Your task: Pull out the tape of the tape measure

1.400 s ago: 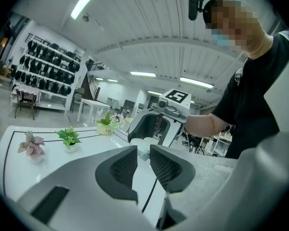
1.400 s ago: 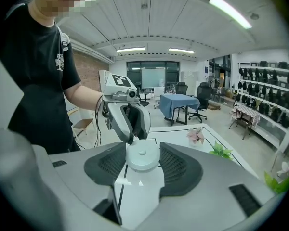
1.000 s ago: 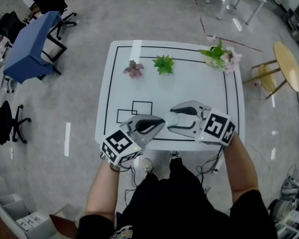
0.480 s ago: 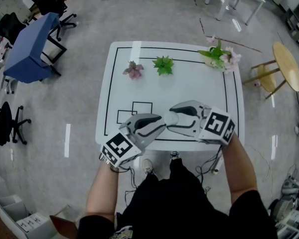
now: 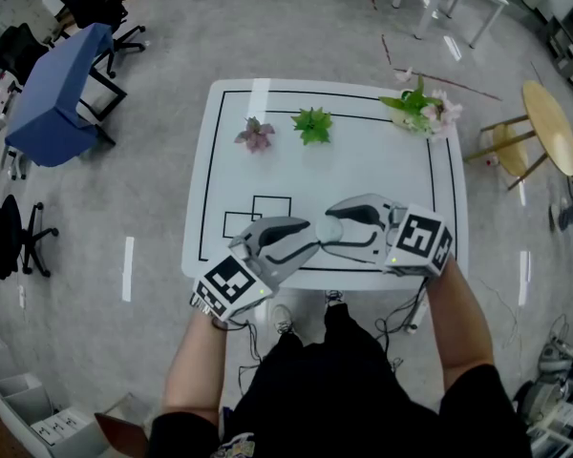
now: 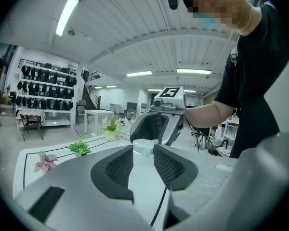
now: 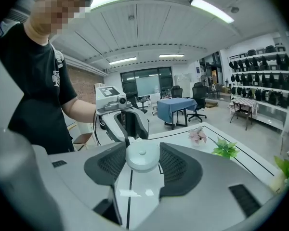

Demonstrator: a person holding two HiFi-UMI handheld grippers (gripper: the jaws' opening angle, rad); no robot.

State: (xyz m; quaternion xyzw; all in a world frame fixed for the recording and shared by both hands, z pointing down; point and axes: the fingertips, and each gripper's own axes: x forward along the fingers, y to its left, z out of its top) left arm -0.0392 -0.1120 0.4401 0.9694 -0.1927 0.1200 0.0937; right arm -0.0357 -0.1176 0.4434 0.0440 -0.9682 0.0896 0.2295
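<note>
A round white tape measure point(image 5: 328, 228) hangs just above the near edge of the white table point(image 5: 363, 170), with my right gripper point(image 5: 336, 231) shut on it. In the right gripper view the case point(image 7: 142, 159) sits squeezed between the two dark pads. My left gripper point(image 5: 306, 237) faces it tip to tip, and its jaws are opening. In the left gripper view the case point(image 6: 143, 146) lies just beyond the left fingertips point(image 6: 126, 153), and nothing sits between the pads. No pulled-out tape shows in any view.
On the far part of the table stand a pink flower point(image 5: 255, 133), a small green plant point(image 5: 313, 123) and a potted bouquet point(image 5: 422, 105). Black squares point(image 5: 258, 213) are drawn near the left gripper. A blue table point(image 5: 62, 93) and a round wooden table point(image 5: 551, 127) flank the scene.
Both grippers have stayed almost in place at the table's near edge. The left gripper has edged slightly right towards the tape measure.
</note>
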